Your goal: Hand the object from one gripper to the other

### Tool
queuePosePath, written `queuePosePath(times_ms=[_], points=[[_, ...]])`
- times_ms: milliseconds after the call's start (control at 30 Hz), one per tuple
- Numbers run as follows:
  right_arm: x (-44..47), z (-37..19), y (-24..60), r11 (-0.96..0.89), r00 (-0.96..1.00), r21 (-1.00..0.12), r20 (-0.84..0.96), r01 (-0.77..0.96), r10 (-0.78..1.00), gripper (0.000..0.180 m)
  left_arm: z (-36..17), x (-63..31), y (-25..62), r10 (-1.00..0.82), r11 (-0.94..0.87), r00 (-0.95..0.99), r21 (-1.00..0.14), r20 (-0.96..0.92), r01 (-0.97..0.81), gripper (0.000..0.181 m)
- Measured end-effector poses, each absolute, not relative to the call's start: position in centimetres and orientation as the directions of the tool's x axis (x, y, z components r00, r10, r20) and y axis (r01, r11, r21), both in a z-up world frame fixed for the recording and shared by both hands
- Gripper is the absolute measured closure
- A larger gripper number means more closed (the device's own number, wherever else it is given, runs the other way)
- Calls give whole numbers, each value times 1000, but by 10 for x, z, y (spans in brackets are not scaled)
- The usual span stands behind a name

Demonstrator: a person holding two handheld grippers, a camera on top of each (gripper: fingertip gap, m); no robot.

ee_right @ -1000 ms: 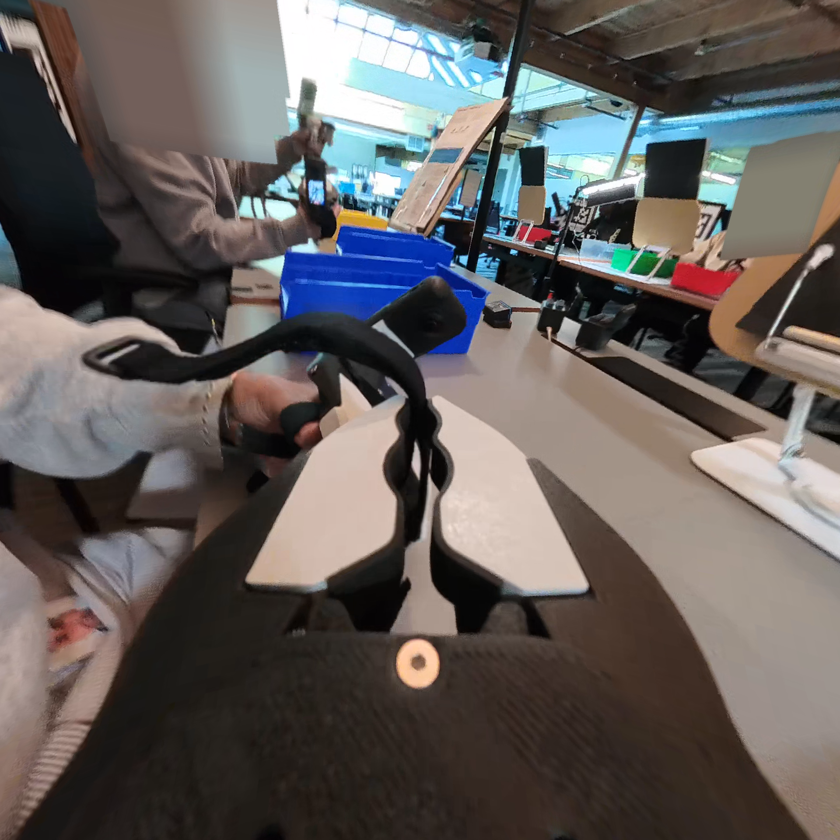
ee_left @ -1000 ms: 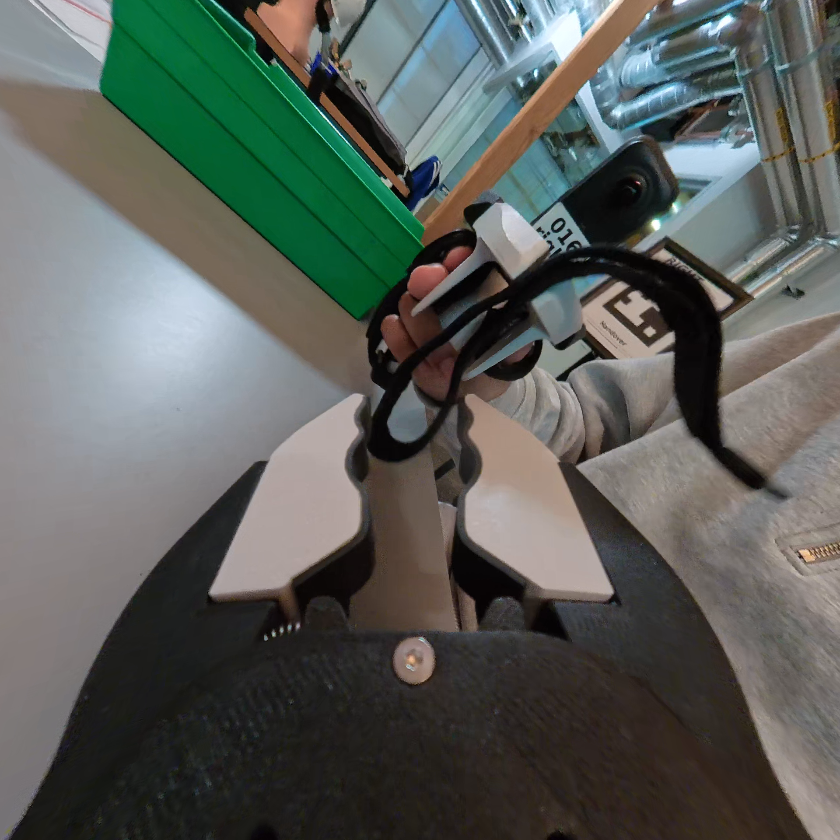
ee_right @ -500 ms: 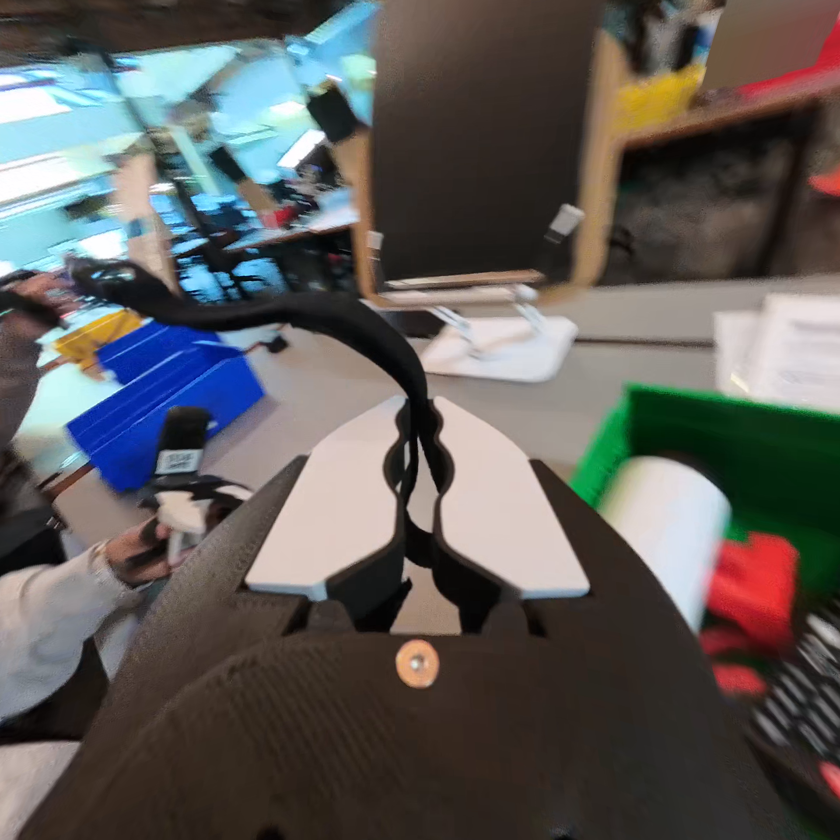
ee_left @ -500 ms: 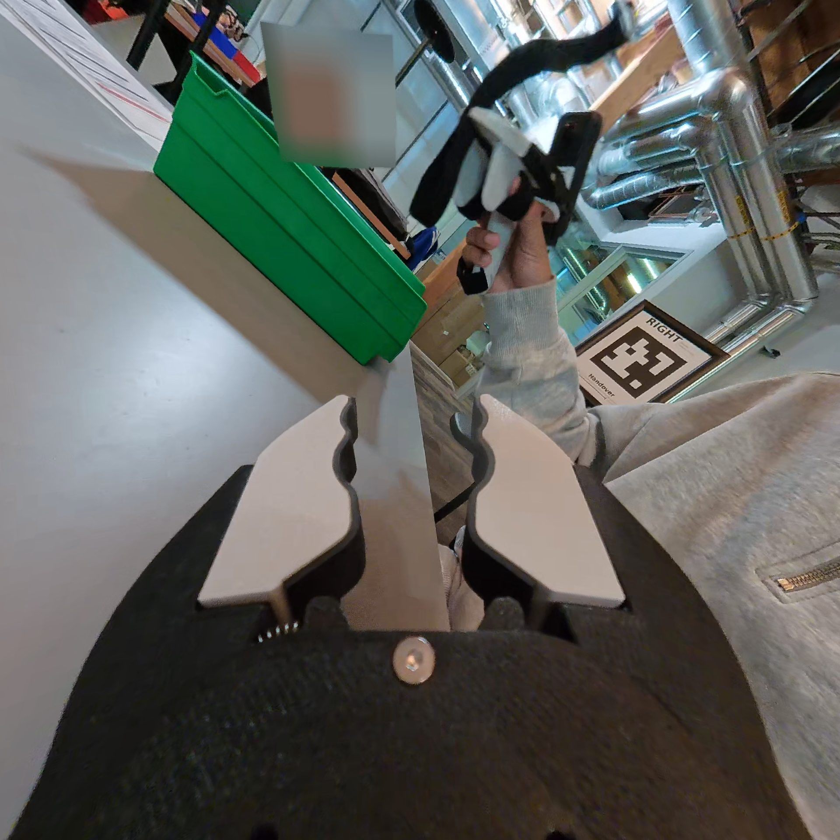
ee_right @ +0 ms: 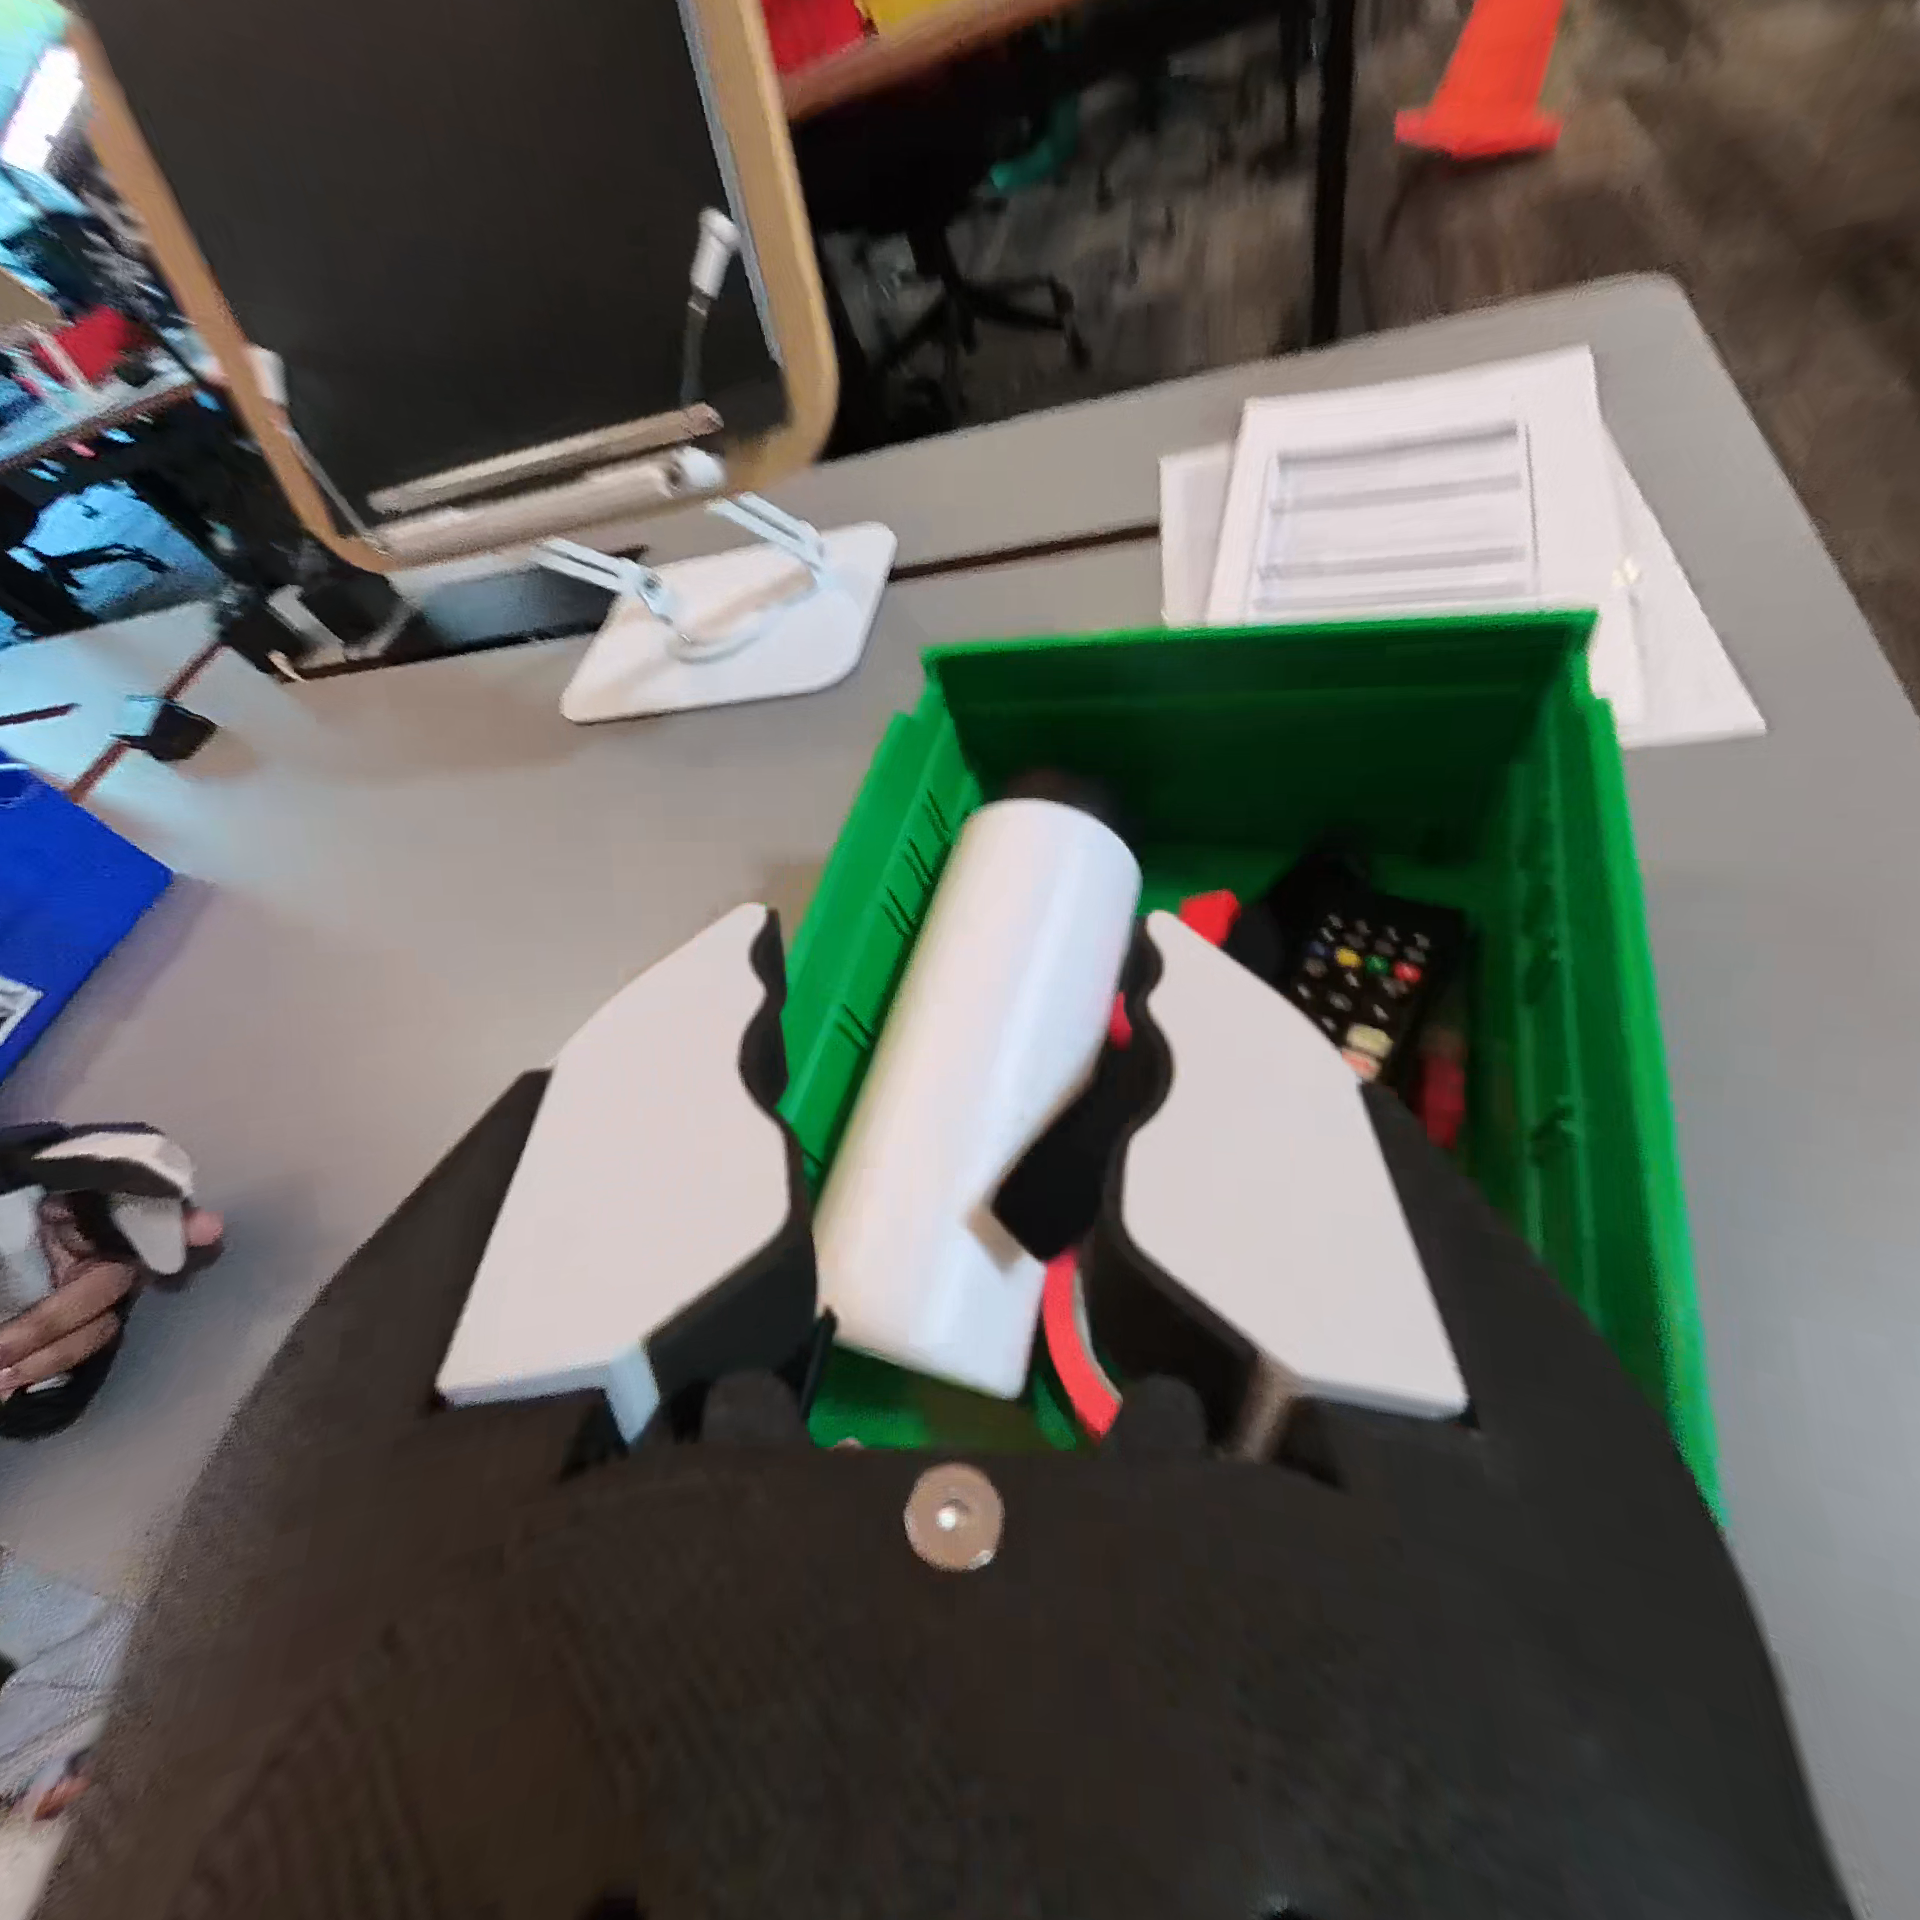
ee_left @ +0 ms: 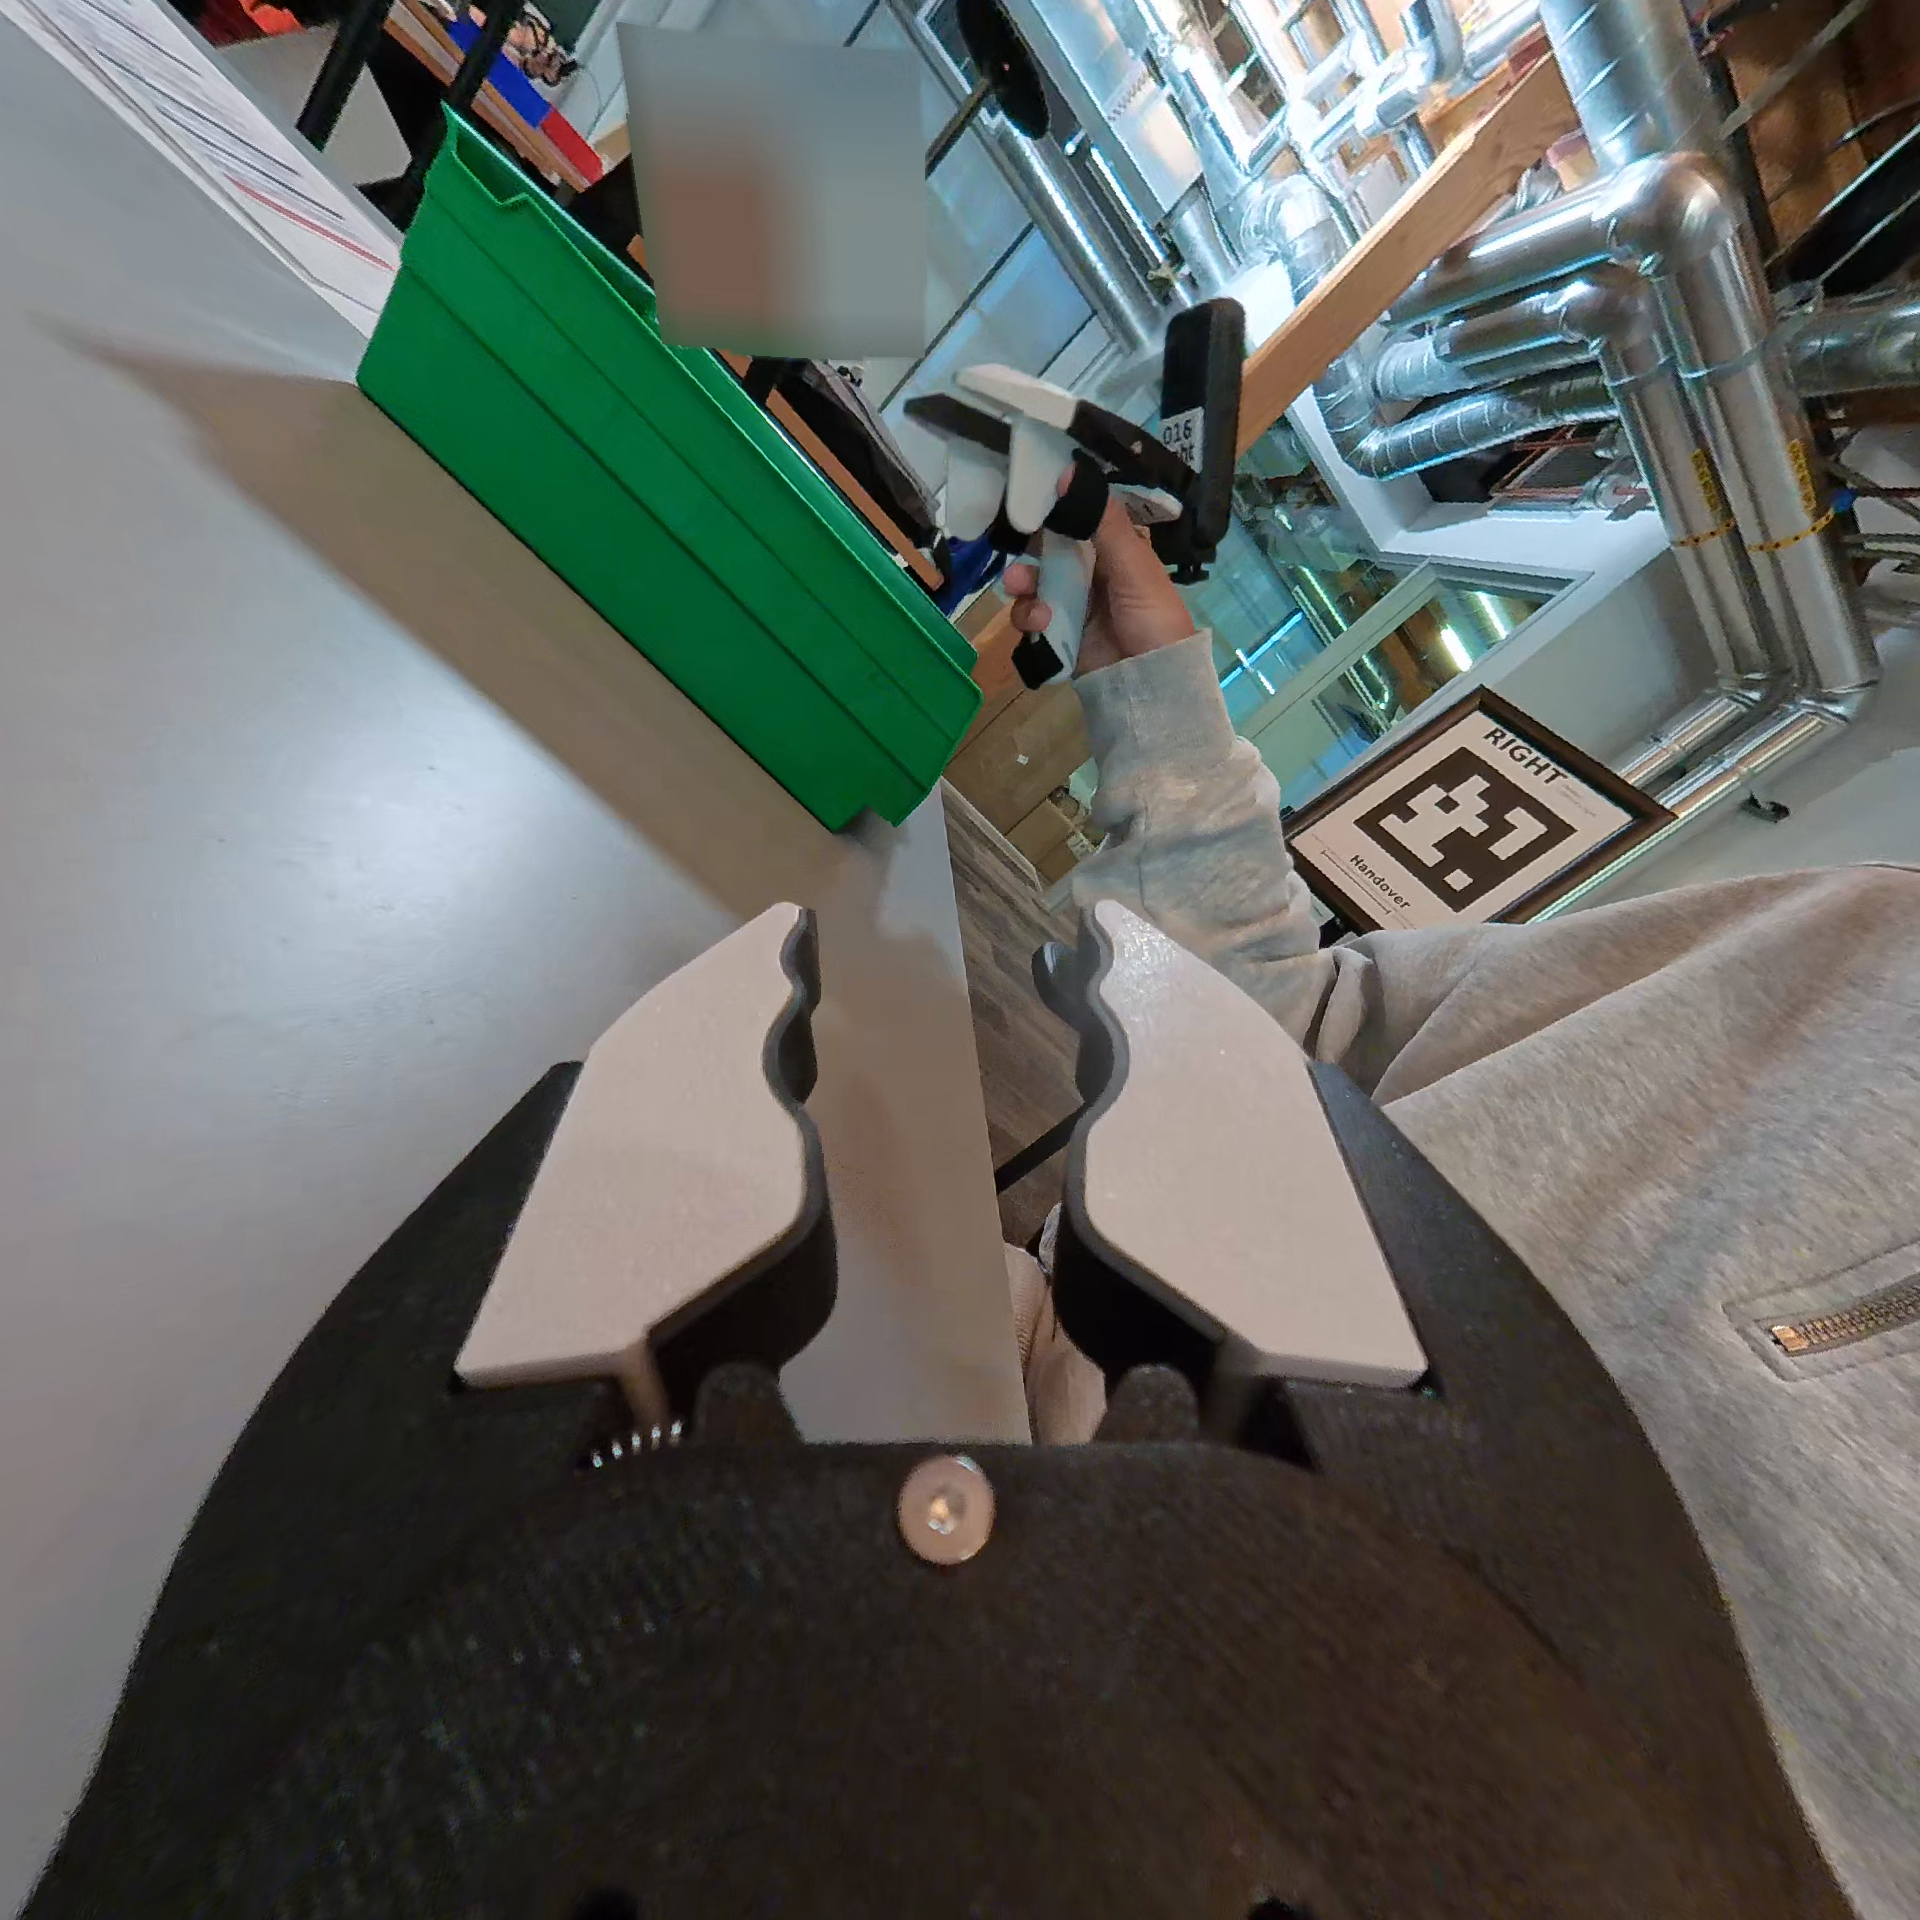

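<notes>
The black strap [ee_right: 1060, 1174] lies loose in the green bin [ee_right: 1558, 935], draped over a white bottle [ee_right: 997, 1039]; only a short piece of it shows. My right gripper [ee_right: 956, 935] is open and empty right above the bin, its jaws wide on either side of the bottle. In the left wrist view it [ee_left: 1023, 468] hangs over the green bin [ee_left: 665, 540], and no strap shows in it. My left gripper [ee_left: 940, 925] is open and empty over the table's near edge. It also shows at the far left of the right wrist view [ee_right: 114, 1195].
The bin also holds a black remote control [ee_right: 1371, 987] and red items [ee_right: 1081, 1340]. On the grey table [ee_right: 468, 883] stand a tablet on a white stand [ee_right: 727, 613], paper sheets [ee_right: 1403, 520] and a blue bin [ee_right: 62, 914]. A framed marker sign [ee_left: 1475, 831] leans beyond the person's grey sleeve [ee_left: 1184, 831]. Tip to tip, the grippers are about 35 cm apart. Measured from the fingertips, the white bottle [ee_right: 997, 1039] is 12 cm or so from the right gripper and 35 cm from the left.
My right gripper carried the strap away from the left gripper, swung over the green bin and opened; the strap now lies in the bin. My left gripper stayed open.
</notes>
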State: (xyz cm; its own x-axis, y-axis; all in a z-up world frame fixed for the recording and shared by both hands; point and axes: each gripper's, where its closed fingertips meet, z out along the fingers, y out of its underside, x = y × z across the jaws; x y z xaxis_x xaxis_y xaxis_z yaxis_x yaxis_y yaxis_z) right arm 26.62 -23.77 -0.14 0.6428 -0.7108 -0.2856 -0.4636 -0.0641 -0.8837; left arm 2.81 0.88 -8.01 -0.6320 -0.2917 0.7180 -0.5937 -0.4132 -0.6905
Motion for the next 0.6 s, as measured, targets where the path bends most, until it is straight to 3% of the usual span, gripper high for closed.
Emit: queuePosePath(times_ms=[33,167,300,433,600], points=[[261,7,-229,-59,673,-899,-280,-434,-685,116,-80,28,9,-291,-417,-631,-689,719,-593,134],[228,36,-180,-15,796,-934,-295,-357,-529,126,-78,29,11,-302,-421,-634,-697,712,-581,135],[167,55,-110,59,903,-935,-353,-350,-245,131,-76,30,16,-337,-420,-640,-719,690,-554,136],[83,53,-39,114,938,-931,-342,-346,59,127,-67,32,30,-427,-415,-652,-777,626,-474,140],[-3,5,18,82,957,-971,-203,-224,207,125,-39,27,66,-620,-313,-646,-895,445,-317,153]])
